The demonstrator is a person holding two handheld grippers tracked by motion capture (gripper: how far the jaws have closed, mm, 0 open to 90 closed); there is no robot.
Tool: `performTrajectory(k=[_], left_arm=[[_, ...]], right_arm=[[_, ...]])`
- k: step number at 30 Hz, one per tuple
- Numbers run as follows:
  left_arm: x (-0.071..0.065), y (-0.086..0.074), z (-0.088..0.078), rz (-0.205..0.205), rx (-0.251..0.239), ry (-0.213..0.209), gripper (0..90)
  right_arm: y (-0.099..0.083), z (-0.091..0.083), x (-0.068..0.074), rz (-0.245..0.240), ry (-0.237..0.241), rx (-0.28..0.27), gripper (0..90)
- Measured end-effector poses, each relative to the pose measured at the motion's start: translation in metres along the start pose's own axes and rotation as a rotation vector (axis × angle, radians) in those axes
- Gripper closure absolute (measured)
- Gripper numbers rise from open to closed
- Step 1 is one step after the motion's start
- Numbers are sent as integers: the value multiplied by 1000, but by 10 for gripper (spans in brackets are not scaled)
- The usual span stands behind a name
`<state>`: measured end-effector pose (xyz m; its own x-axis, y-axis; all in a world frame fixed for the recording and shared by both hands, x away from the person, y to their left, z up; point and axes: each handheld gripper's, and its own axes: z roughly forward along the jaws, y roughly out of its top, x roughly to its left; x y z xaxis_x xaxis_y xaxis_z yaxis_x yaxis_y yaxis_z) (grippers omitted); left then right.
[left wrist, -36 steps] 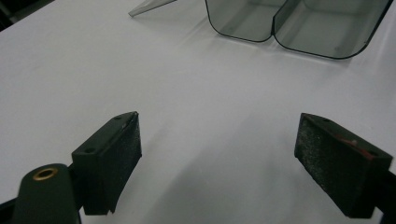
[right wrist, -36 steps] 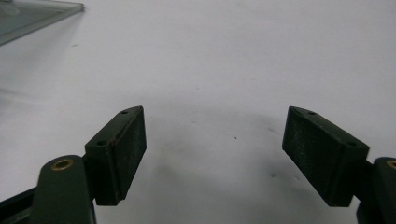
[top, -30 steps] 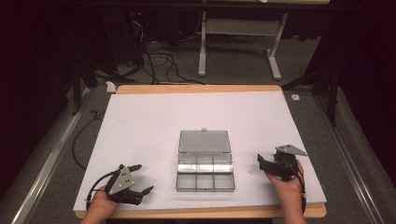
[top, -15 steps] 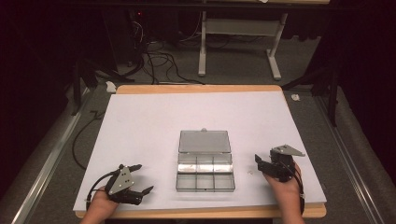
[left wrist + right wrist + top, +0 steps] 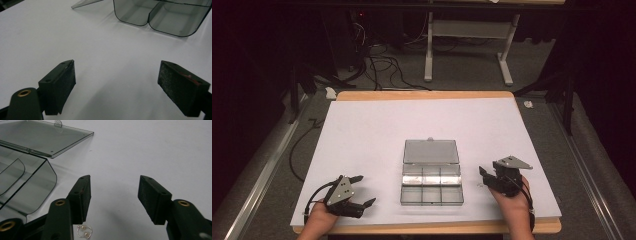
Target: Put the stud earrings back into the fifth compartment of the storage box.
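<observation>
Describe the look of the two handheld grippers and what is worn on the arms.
The left gripper and right gripper are black, each topped by a grey three-cornered plate. Their fingers are blocky black pads with screw holes; brass-coloured eyelets show at the joints. A black cable loops from each. No sleeves are visible on the forearms.

A small ring of thin wire [image 5: 84, 231] with three tiny pale beads lies flat on the white table surface at the bottom of the right gripper view, just right of the open clear compartment box [image 5: 30, 187].
</observation>
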<state>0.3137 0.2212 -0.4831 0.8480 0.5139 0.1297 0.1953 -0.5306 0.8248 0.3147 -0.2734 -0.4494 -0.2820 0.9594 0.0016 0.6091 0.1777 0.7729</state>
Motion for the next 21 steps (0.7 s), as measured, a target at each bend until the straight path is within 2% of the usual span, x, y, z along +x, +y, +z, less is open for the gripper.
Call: performTrajectory(k=[8, 12, 14, 15, 16, 19, 21], left_arm=[[5, 0, -3, -47, -24, 2, 153], [8, 1, -7, -49, -28, 40, 153], [13, 0, -10, -79, -52, 45, 152], [13, 0, -10, -79, -52, 45, 152], [17, -2, -13, -99, -66, 78, 152], [20, -6, -15, -90, -67, 122, 152], [22, -7, -17, -95, -78, 126, 152]], right_arm=[[-1, -3, 1, 1, 7, 20, 515], [0, -4, 3, 2, -5, 23, 518], [0, -2, 3, -1, -5, 31, 521], [0, -2, 3, -1, -5, 31, 521], [0, -1, 3, -7, -21, 36, 500], [0, -1, 4, -14, -23, 33, 519], [1, -2, 4, -26, -25, 41, 517]])
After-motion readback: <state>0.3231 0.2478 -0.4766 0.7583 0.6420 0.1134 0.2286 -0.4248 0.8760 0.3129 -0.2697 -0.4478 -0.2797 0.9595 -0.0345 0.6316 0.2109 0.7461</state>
